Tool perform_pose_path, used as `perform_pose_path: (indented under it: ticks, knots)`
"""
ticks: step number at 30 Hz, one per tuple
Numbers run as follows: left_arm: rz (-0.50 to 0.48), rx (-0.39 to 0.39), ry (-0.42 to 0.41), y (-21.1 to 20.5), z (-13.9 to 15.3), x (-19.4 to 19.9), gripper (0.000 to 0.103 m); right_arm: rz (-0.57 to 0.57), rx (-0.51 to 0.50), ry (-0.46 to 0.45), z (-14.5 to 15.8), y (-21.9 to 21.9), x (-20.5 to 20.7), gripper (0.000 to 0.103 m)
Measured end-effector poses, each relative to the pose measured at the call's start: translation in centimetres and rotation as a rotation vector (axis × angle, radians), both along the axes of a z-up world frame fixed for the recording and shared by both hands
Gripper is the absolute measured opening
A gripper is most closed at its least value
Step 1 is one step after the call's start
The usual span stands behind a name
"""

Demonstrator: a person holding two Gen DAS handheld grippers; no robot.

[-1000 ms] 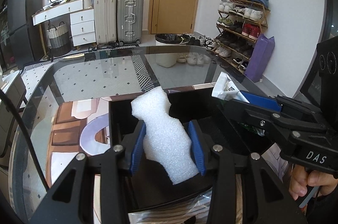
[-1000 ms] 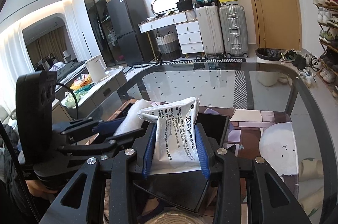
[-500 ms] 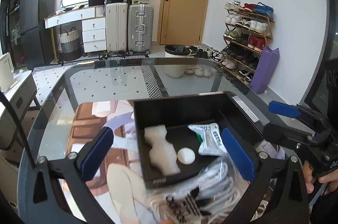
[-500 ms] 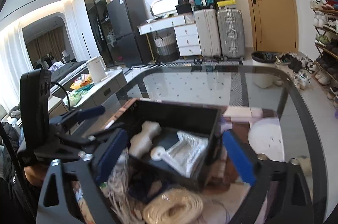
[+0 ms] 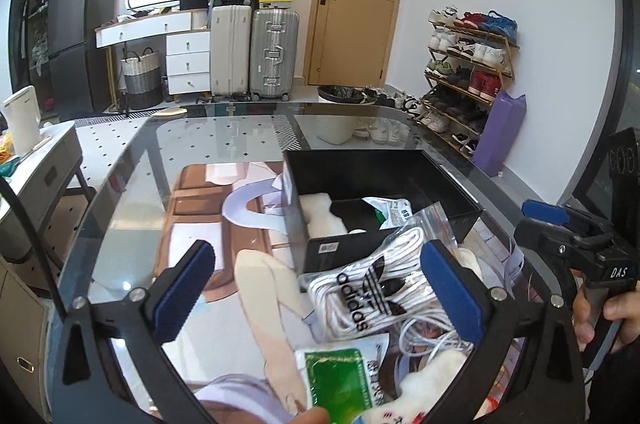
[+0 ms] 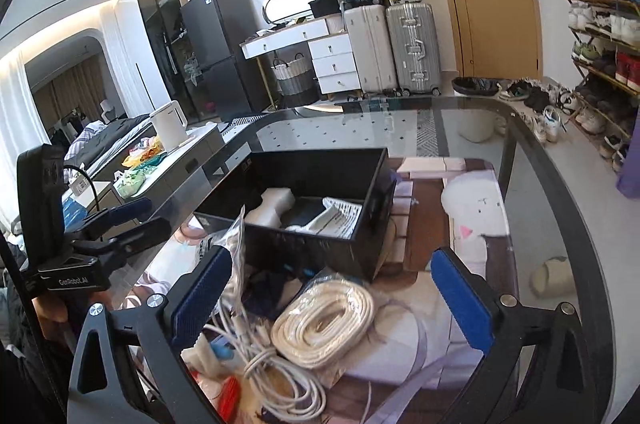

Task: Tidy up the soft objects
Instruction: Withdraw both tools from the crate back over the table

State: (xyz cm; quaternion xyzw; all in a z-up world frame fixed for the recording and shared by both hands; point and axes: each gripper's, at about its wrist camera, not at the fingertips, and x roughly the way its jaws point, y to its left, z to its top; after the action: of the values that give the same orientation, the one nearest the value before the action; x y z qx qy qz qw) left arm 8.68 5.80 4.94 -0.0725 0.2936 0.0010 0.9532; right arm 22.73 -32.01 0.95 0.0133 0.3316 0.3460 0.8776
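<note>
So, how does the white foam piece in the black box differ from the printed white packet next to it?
The foam piece is plain white and thick, with a narrowed waist; the printed packet is thin, crinkled and covered in small black text. The foam piece lies on the left side of the black box, while the packet lies on the right. Both are white and rest loose inside the box, and no gripper touches either.

**Black frames, blue pads**

Left gripper (image 5: 316, 288): black angular frame, blue ribbed pads at nine and three o'clock, silver screws. Right gripper (image 6: 332, 294) alike; seen from the left wrist at three o'clock, it reads "DAS". Dark sleeve at five o'clock.
</note>
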Motion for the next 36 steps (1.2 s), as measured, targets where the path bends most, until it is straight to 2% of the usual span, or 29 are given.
perform_pose_path:
  ticks: [10, 23, 36]
  knots:
    - [0.0, 0.009, 0.005, -0.4, -0.2, -1.5, 0.103, 0.072, -0.108, 0.02, -1.3, 1.4, -2.2, 0.102]
    - [-0.008, 0.031, 0.052, 0.0, -1.8, -2.7, 0.103, 0.101, -0.158, 0.038, -2.1, 3.1, -3.3, 0.102]
    - [-0.01, 0.03, 0.045, -0.4, -1.5, -4.4, 0.103, 0.115, -0.176, 0.031, -2.1, 3.0, -4.5, 0.102]
